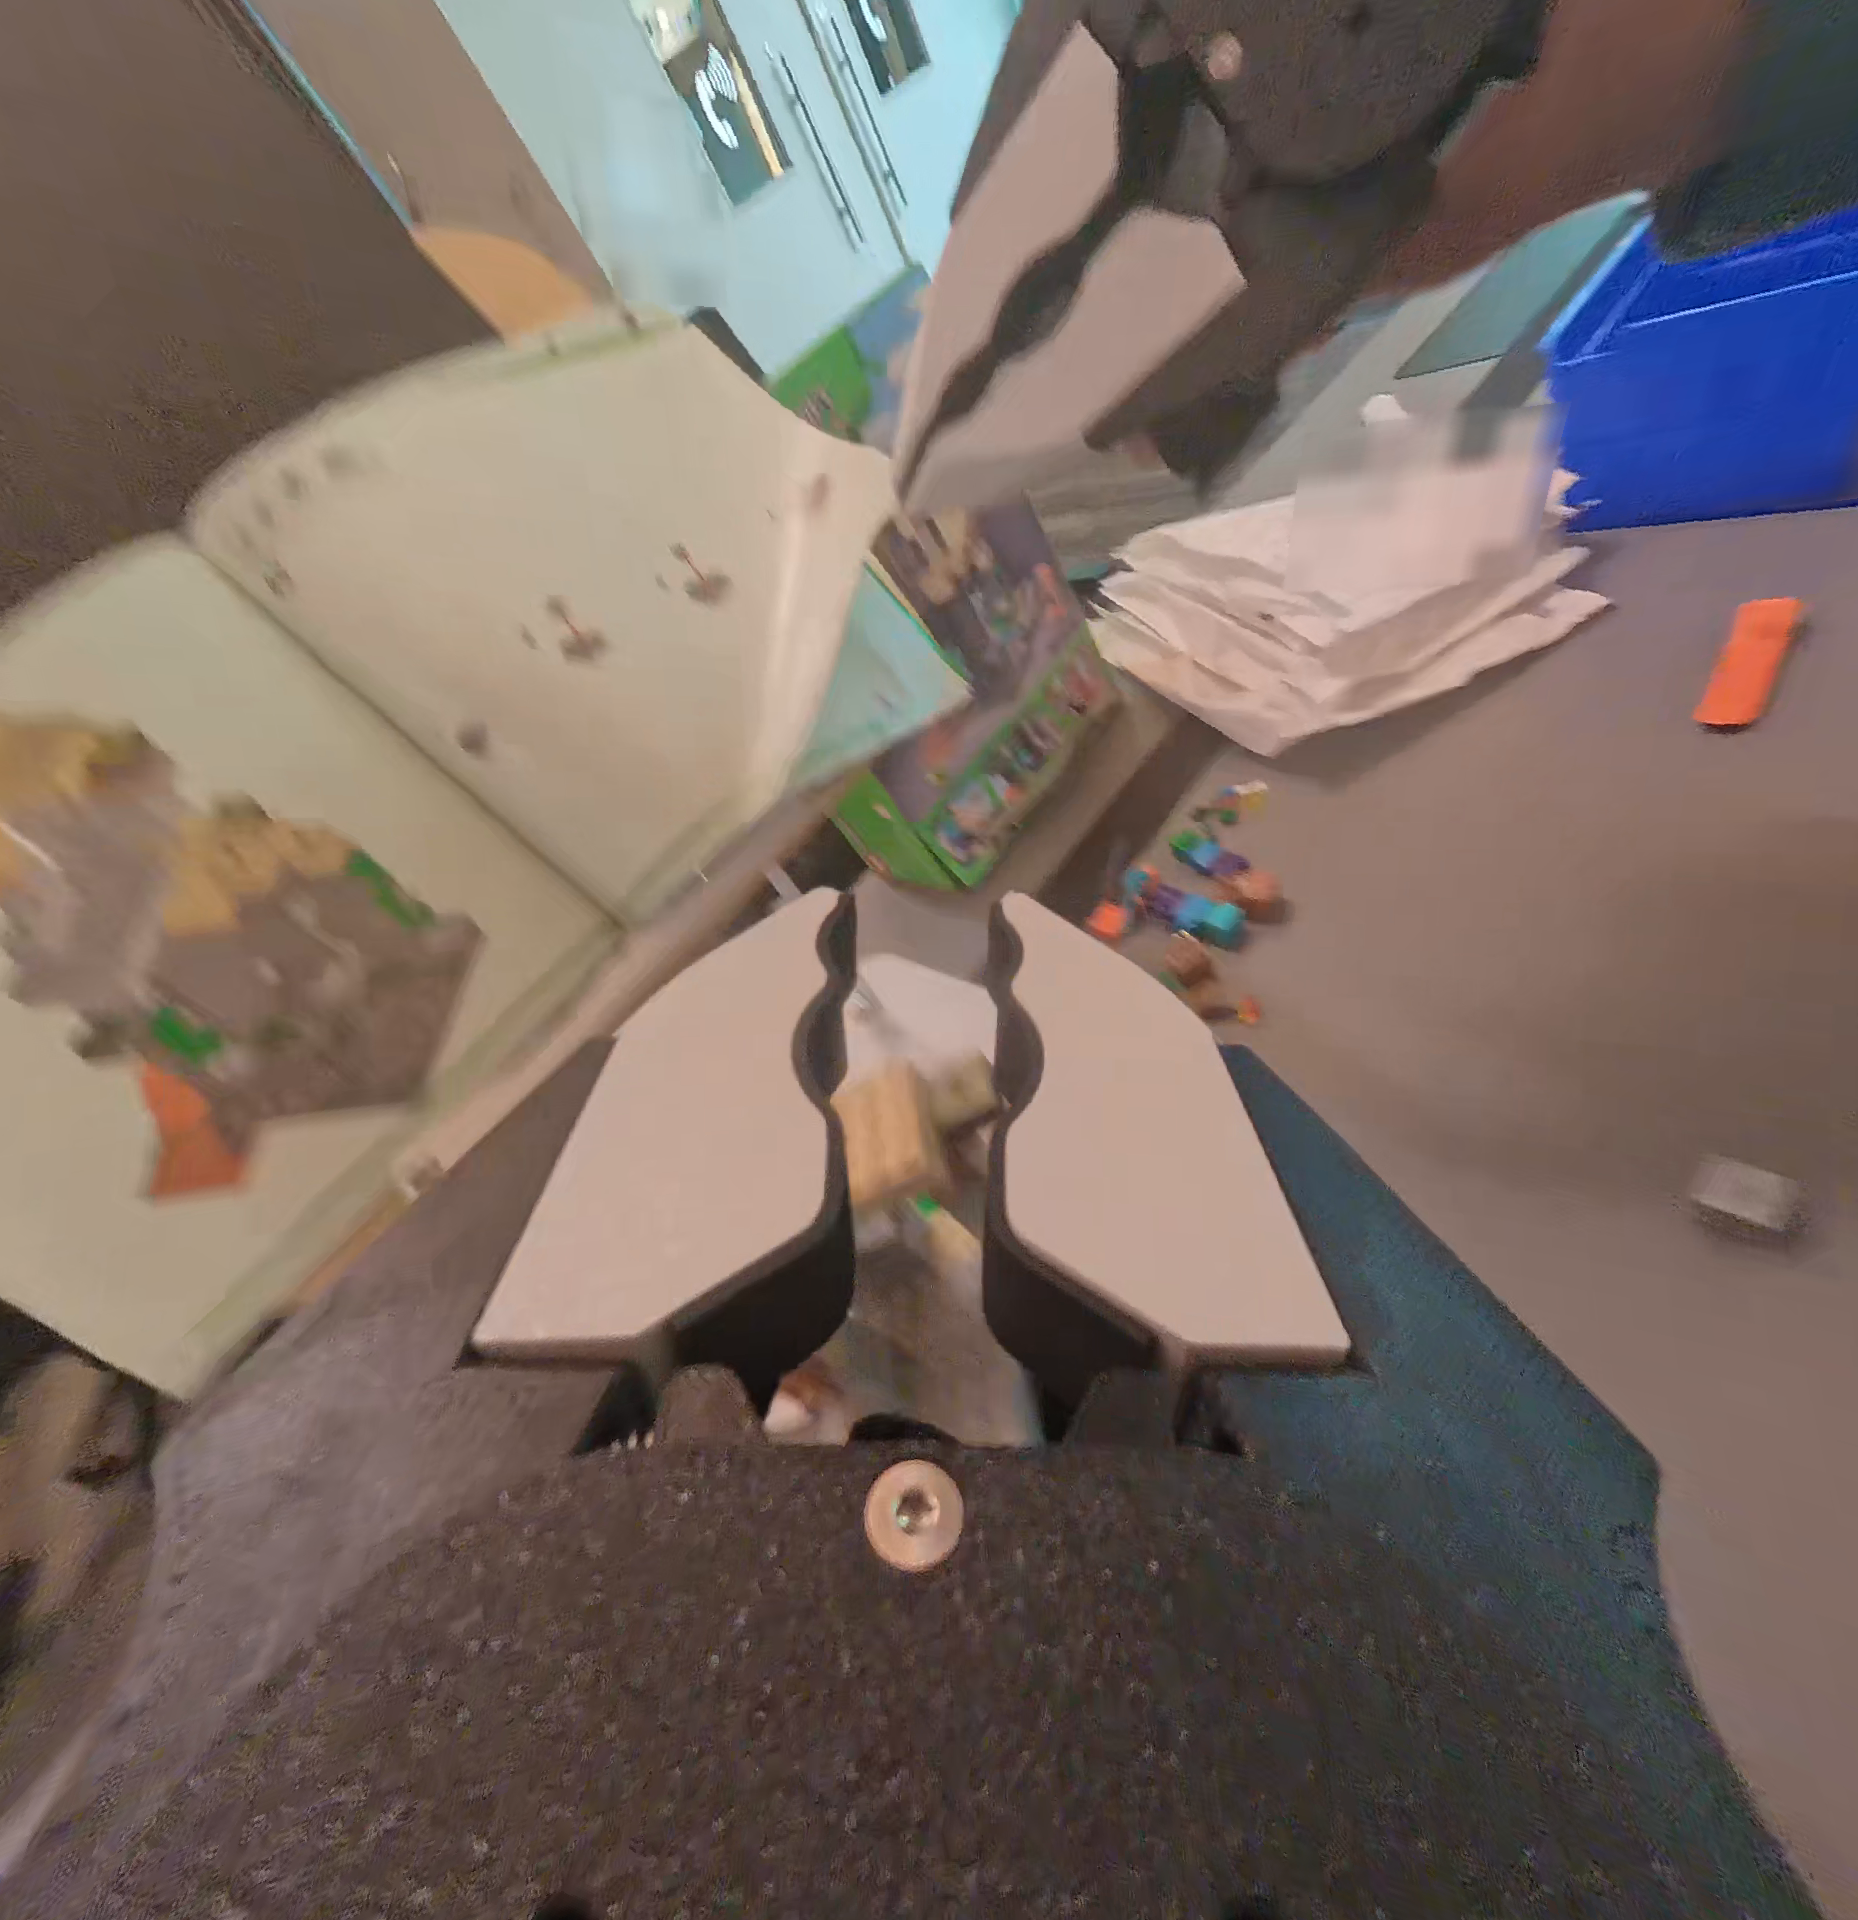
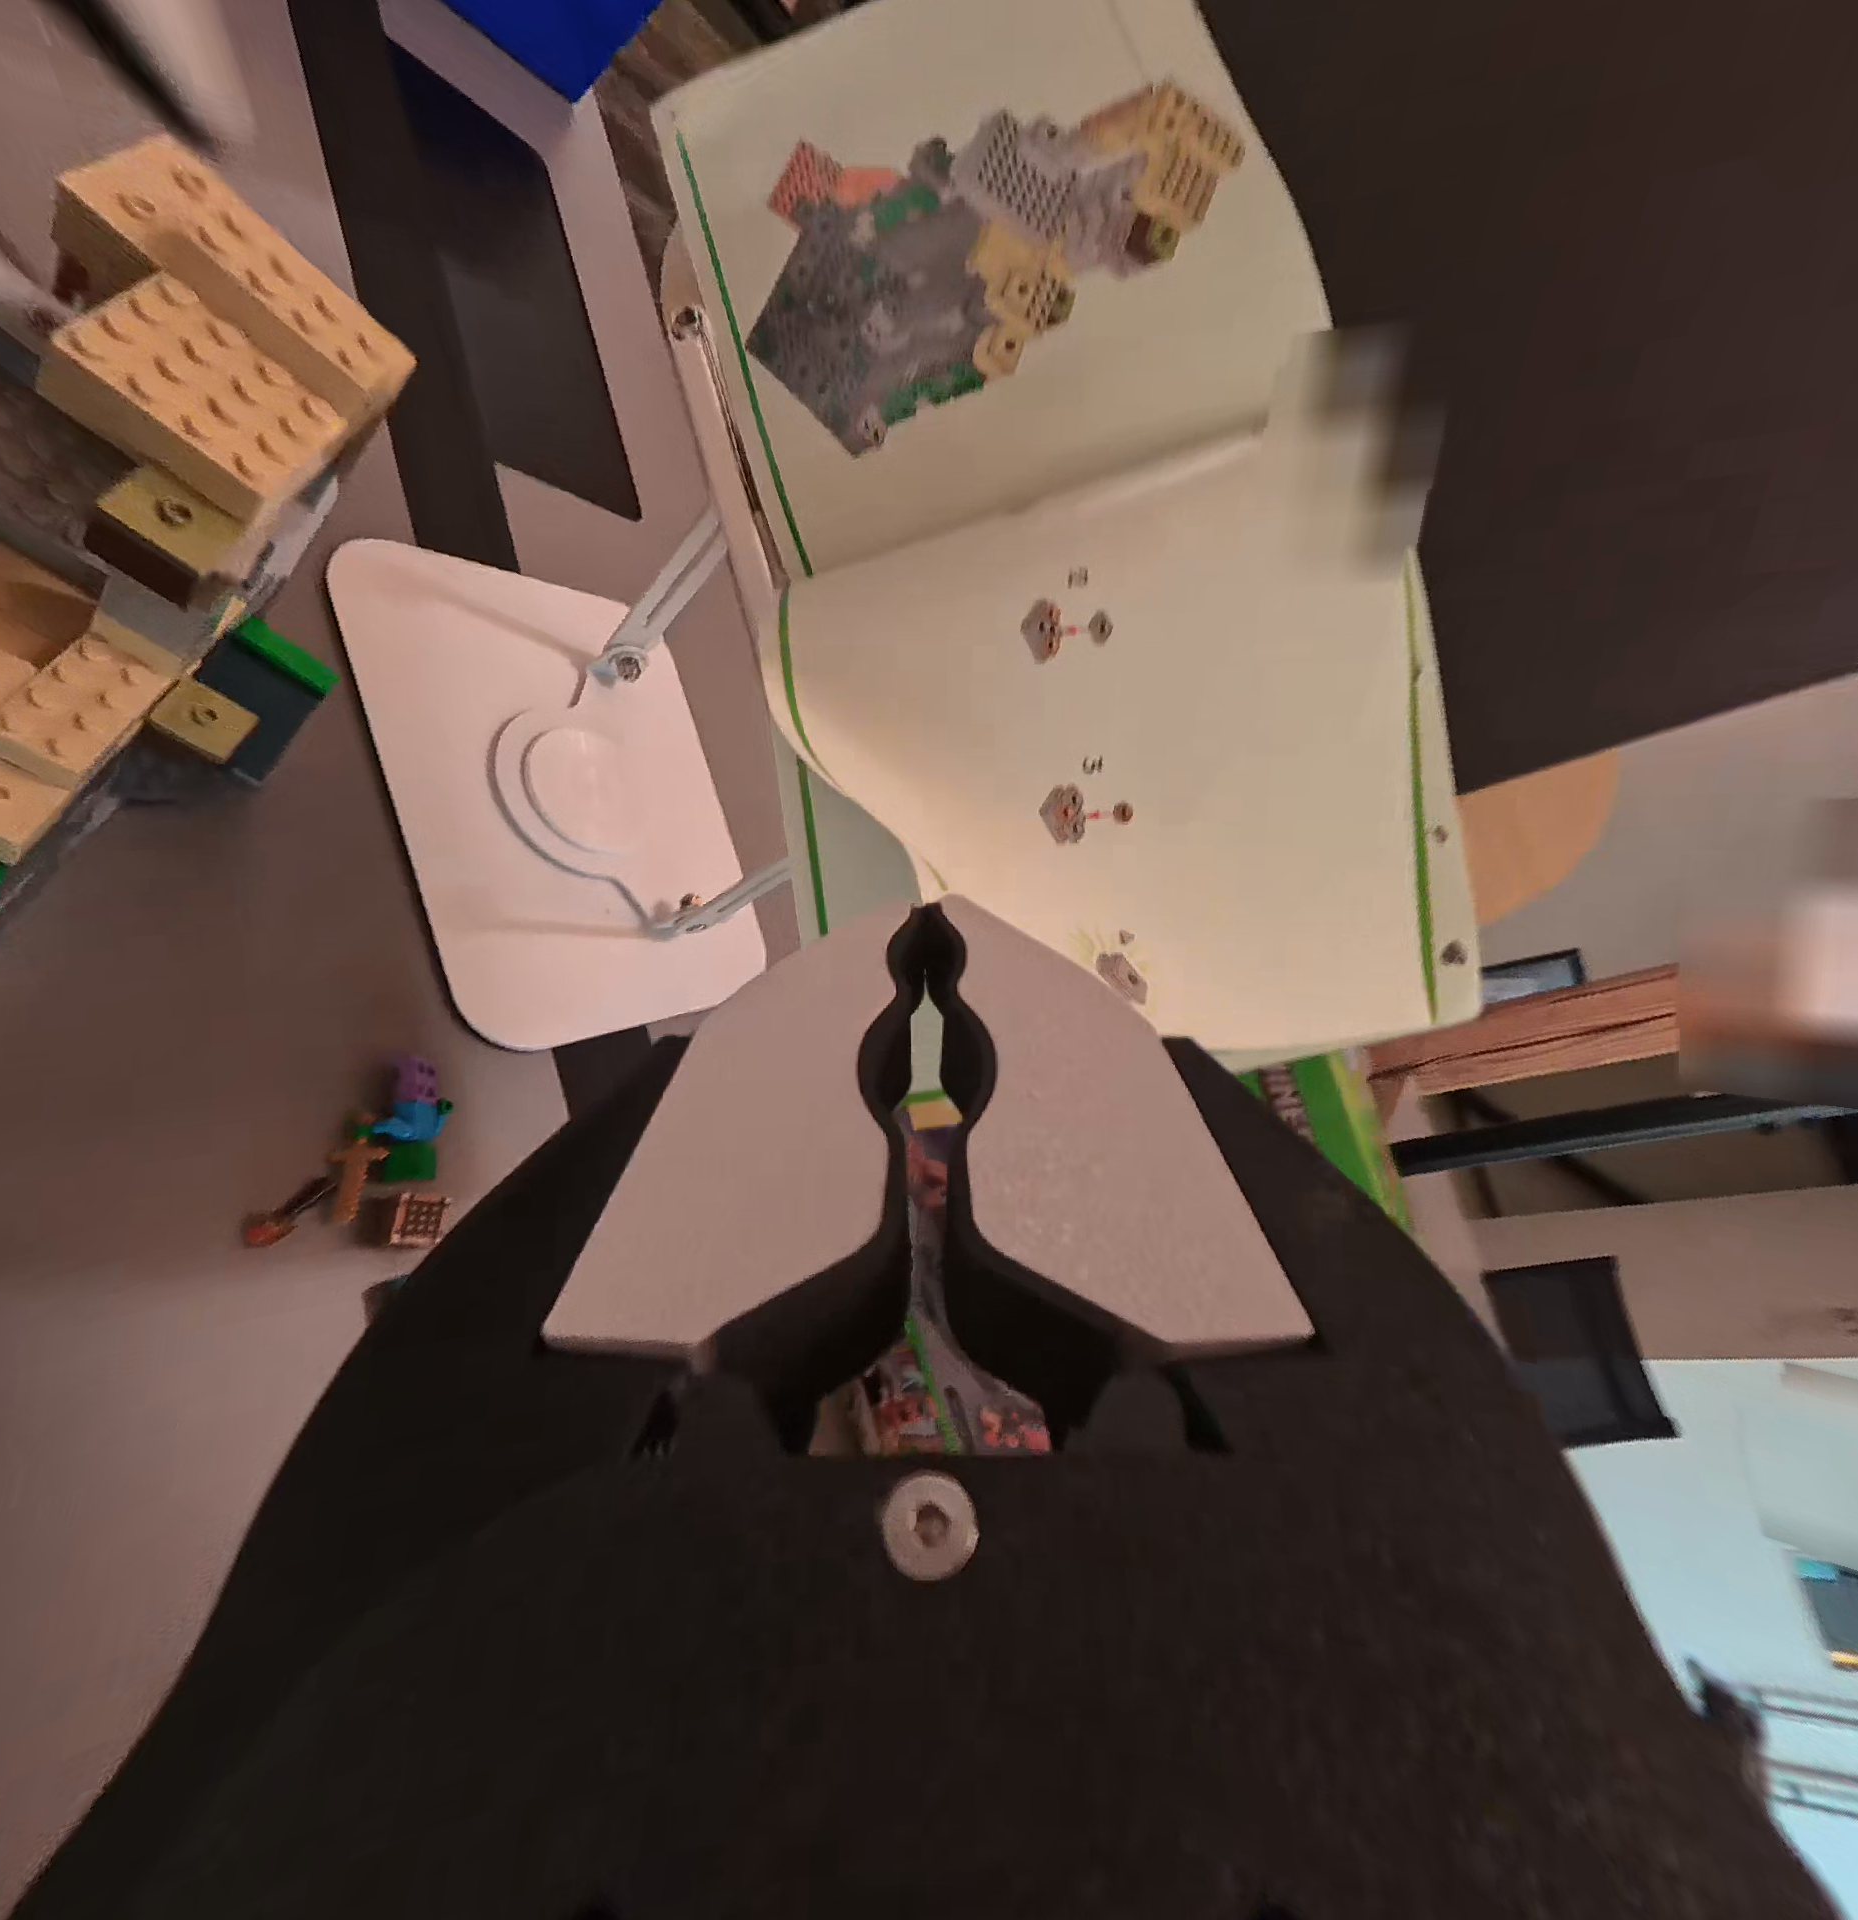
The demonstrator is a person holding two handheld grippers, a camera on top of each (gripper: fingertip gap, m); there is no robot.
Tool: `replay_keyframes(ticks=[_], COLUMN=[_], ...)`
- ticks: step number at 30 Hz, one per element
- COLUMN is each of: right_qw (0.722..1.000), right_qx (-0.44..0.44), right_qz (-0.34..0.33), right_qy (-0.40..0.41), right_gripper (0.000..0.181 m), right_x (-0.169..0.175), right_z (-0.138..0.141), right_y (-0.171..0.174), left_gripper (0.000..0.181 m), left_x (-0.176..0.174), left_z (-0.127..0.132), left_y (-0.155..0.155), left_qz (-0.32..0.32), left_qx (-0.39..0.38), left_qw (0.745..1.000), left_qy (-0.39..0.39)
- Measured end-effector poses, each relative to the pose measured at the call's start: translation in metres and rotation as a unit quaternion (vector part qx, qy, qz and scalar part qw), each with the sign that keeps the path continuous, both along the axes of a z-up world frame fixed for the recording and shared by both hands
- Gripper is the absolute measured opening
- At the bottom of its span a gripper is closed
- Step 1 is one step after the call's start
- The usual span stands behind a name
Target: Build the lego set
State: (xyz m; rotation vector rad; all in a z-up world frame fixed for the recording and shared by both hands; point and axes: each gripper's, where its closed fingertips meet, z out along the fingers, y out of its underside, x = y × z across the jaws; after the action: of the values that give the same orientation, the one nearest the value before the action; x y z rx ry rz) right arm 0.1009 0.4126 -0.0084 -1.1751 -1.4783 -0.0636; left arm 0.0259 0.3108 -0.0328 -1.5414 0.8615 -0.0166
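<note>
Risk lay chiefly with the right hand-held gripper (image 2: 926,920), whose jaws were together at the tips on nothing and sat at the lower edge of the open instruction booklet (image 2: 1091,727) on its white stand (image 2: 551,790); a careless push could tip the booklet. The left hand-held gripper (image 1: 923,914) stood apart and empty, over the tan-topped lego build (image 1: 899,1127) on the surface (image 1: 1527,987). A hurried descent could knock bricks loose or scatter the minifigures (image 1: 1195,904).
</note>
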Motion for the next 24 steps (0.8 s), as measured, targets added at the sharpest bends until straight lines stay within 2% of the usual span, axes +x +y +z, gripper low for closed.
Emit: replay_keyframes(ticks=[2, 6, 9, 12, 17, 24], right_qw=[1.0, 0.998, 0.996, 0.994, 0.985, 0.987], right_qx=[0.022, 0.059, 0.071, 0.076, 0.035, -0.031], right_qz=[0.008, 0.02, 0.04, 0.052, 0.076, 0.045], right_qy=[0.005, 0.01, 0.025, 0.058, 0.151, 0.152], right_gripper=[0.0, 0.0, 0.0, 0.0, 0.004, 0.014], right_x=[-0.009, -0.025, -0.038, -0.047, -0.048, -0.068], right_z=[0.009, 0.026, 0.034, 0.043, 0.058, 0.036], right_y=[-0.009, -0.024, -0.036, -0.046, -0.057, -0.019], left_gripper=[0.03, 0.037, 0.029, 0.0, 0.0, 0.0], left_x=[0.009, 0.029, 0.037, 0.035, -0.003, -0.076], left_z=[0.016, 0.025, 0.033, 0.045, 0.056, 0.048], left_y=[0.027, 0.078, 0.102, 0.104, 0.092, 0.091], left_qz=[0.007, 0.005, 0.002, 0.007, 0.049, 0.097], left_qx=[0.032, 0.043, 0.078, 0.118, 0.119, 0.06], left_qw=[0.999, 0.995, 0.992, 0.99, 0.992, 0.98], left_qy=[0.041, 0.089, 0.102, 0.071, -0.013, -0.163])
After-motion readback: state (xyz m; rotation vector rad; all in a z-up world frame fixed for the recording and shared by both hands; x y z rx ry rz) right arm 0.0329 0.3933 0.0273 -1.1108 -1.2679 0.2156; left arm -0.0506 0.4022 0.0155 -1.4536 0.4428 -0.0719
